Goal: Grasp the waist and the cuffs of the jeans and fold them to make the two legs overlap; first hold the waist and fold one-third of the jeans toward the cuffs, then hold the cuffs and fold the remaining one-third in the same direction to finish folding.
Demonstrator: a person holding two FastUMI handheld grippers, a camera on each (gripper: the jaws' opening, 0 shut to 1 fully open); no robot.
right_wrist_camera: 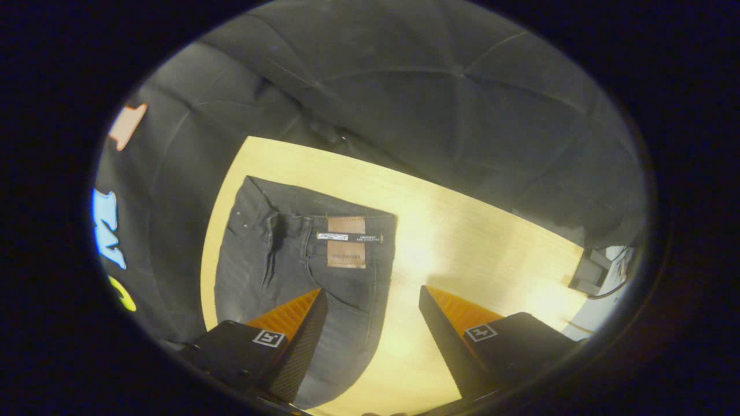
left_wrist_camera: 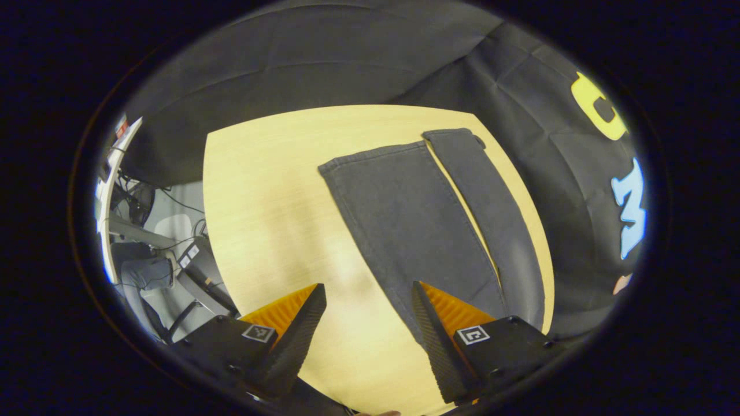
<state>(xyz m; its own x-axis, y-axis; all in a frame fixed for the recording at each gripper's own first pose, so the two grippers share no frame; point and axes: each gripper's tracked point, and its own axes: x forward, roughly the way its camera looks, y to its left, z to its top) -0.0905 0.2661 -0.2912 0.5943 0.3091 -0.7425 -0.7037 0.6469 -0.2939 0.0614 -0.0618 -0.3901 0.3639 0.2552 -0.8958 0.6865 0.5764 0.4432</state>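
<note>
Dark grey denim jeans (left_wrist_camera: 416,225) are lying flat and unfolded on the pale wooden table (left_wrist_camera: 266,219), the two legs spread side by side, cuffs (left_wrist_camera: 376,157) at the far end in the left gripper view, waist (right_wrist_camera: 324,222) with tan leather patch (right_wrist_camera: 346,249) far in the right gripper view. The left gripper (left_wrist_camera: 367,315) and right gripper (right_wrist_camera: 373,318) are hovering above, fingers spread wide, pinching nothing. No fold looks started; leg overlap and both third-folds are remaining.
</note>
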